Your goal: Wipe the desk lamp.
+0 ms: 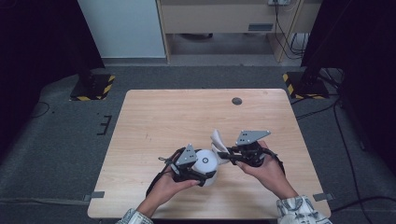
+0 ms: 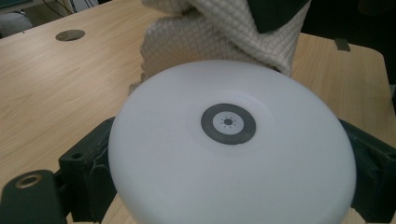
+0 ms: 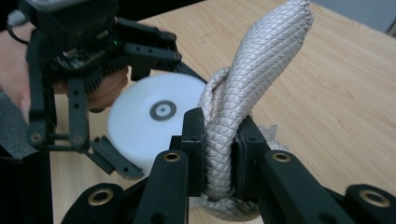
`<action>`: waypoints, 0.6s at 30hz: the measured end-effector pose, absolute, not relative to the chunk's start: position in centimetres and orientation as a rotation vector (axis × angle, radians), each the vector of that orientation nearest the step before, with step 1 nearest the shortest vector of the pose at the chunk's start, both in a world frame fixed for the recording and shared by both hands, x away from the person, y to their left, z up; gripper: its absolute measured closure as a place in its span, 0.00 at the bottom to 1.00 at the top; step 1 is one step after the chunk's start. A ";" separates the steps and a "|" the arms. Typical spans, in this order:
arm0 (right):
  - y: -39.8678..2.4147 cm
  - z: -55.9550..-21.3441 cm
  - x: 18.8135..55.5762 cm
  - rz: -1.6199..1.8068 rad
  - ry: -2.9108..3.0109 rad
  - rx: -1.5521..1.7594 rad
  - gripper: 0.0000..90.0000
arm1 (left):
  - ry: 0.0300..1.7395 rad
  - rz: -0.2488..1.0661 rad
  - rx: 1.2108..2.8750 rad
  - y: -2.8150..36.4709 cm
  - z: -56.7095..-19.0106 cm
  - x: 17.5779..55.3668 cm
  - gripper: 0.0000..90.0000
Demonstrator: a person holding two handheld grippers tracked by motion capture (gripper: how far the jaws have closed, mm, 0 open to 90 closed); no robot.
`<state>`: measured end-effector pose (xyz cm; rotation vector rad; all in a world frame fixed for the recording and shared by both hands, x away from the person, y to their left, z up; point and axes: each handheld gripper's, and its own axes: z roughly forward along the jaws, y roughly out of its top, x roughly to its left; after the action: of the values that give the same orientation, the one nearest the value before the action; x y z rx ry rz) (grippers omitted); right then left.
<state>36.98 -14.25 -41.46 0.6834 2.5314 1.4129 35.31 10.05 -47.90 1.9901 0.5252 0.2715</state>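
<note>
Cloth held up beside the white dish

The left gripper (image 1: 198,169) had its fingers spread wide around the white dish (image 1: 206,162), near the surface's (image 1: 154,116) front edge. Just right of it, the right gripper (image 3: 219,154) pinched the cloth (image 3: 254,74), its long axis upright; the left gripper view showed the dish's grey centre ring.

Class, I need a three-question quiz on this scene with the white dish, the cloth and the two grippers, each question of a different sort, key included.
1. True or false: the right gripper is shut on the cloth.
2. What does the left gripper hold? A) the white dish B) a cup C) nothing
3. Fill in: the dish's centre bears a dark ____ mark.

Key: 1 true; 2 A; 3 ring.
</note>
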 end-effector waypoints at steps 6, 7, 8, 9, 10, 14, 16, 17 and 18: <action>-13.5 -40.8 36.9 1.447 2.541 0.664 0.86 | 0.524 0.273 1.989 10.0 -47.9 35.3 0.08; -13.3 -40.8 36.8 1.447 2.549 0.656 0.86 | 0.524 0.273 1.989 10.0 -47.9 35.3 0.08; -13.1 -40.8 36.8 1.452 2.553 0.652 0.86 | 0.524 0.273 1.990 10.0 -47.9 35.3 0.08; -12.9 -40.9 36.8 1.454 2.558 0.647 0.86 | 0.524 0.273 1.990 10.0 -47.9 35.3 0.08; -12.6 -40.9 36.7 1.452 2.561 0.646 0.86 | 0.524 0.273 1.990 10.0 -47.9 35.3 0.08; -12.0 -41.2 37.0 1.425 2.572 0.643 0.86 | 0.524 0.273 1.989 10.0 -47.9 35.3 0.08; -12.0 -41.5 37.3 1.376 2.567 0.656 0.86 | 0.523 0.274 1.989 10.0 -47.9 35.3 0.08; -12.1 -41.6 37.5 1.381 2.566 0.673 0.86 | 0.523 0.274 1.989 10.0 -47.9 35.3 0.08; -12.2 -41.7 37.7 1.384 2.564 0.682 0.86 | 0.523 0.274 1.989 10.0 -47.9 35.3 0.08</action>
<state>37.72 -12.23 -41.68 0.6821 2.5639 1.3836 35.28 10.01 -47.92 1.9895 0.5233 0.2736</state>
